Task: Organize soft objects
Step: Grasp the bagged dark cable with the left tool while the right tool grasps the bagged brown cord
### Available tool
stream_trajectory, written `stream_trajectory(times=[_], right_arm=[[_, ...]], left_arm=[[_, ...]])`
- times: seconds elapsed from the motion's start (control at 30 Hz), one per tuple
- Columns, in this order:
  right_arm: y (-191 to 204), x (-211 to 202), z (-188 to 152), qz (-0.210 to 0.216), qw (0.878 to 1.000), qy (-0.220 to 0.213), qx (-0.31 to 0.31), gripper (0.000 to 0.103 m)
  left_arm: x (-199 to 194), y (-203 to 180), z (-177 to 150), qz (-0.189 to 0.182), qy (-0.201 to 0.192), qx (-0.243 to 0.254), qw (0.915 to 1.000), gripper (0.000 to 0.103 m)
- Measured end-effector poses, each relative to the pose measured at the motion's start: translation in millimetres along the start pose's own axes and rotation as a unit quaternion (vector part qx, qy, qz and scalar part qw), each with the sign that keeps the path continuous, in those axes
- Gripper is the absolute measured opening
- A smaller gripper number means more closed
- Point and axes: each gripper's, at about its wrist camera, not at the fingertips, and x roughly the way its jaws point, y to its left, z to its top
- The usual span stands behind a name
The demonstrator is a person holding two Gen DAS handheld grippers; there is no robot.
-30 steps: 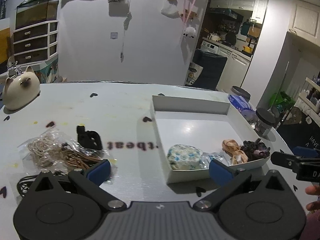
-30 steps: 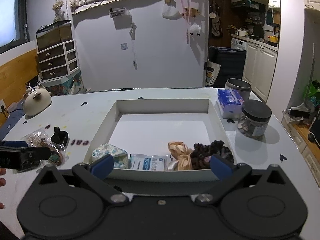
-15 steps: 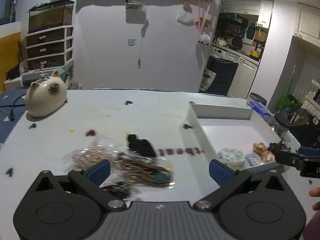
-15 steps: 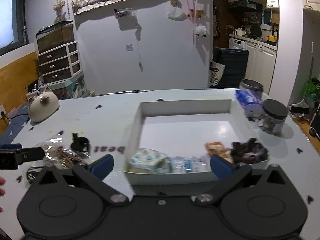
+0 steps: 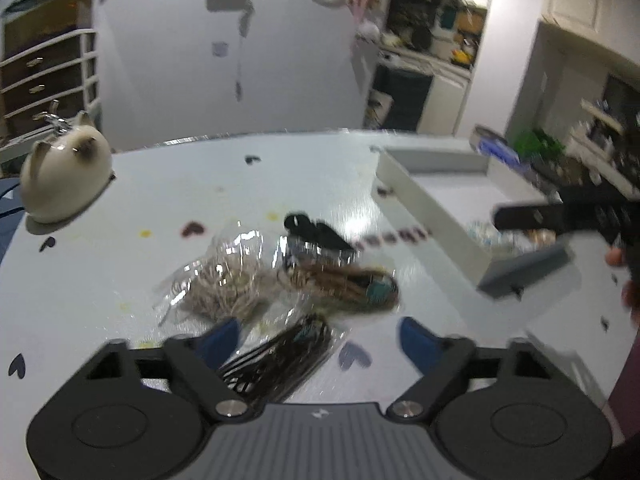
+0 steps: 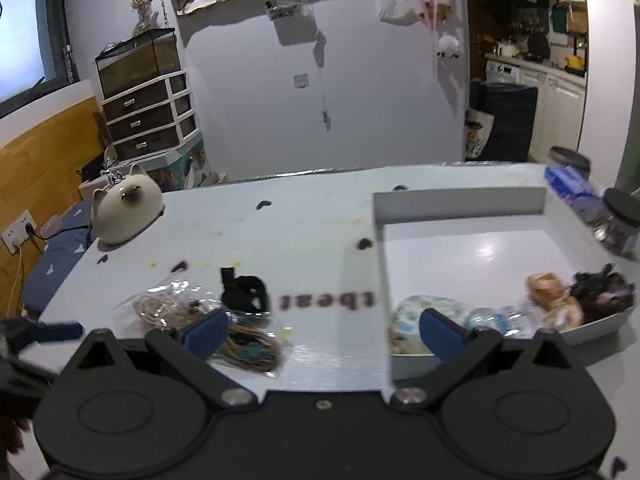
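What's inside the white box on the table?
Along the near wall of the white box lie a blue-patterned soft bundle, a clear plastic packet, a peach scrunchie and a dark scrunchie. The right gripper's finger hides part of the bundle.

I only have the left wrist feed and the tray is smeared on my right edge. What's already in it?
Observer: The right wrist view shows the white tray holding a row along its near wall: a blue-patterned white bundle, a clear packet, a tan scrunchie and a dark scrunchie.
Operator: Is the rest of the tray free?
Observer: Yes, its floor behind that row is bare.
Operator: Is the right gripper holding anything?
Observer: No. The right gripper is open with nothing between its fingers, though its jaws have just been closing a little.
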Motion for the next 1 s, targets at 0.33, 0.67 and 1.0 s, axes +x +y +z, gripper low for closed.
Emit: stream_trajectory(times=[0.33, 0.67, 1.0], right_arm=[[22.9, 42.8, 1.9, 0.019, 0.998, 0.058, 0.014, 0.040], [39.7, 81.2, 6.7, 0.039, 0.995, 0.088, -0.018, 0.029], [56.5, 144.8, 14.7, 0.052, 0.989, 0.115, -0.077, 0.028]], left_arm=[[32.0, 34.0, -24.0, 0.017, 0.050, 0.016, 0.9985, 0.052], [21.7, 41.9, -46.4, 0.005, 0.080, -0.020, 0.9966, 0.019], [-15.4, 22.9, -41.7, 0.013, 0.039, -0.025, 0.9988, 0.031]])
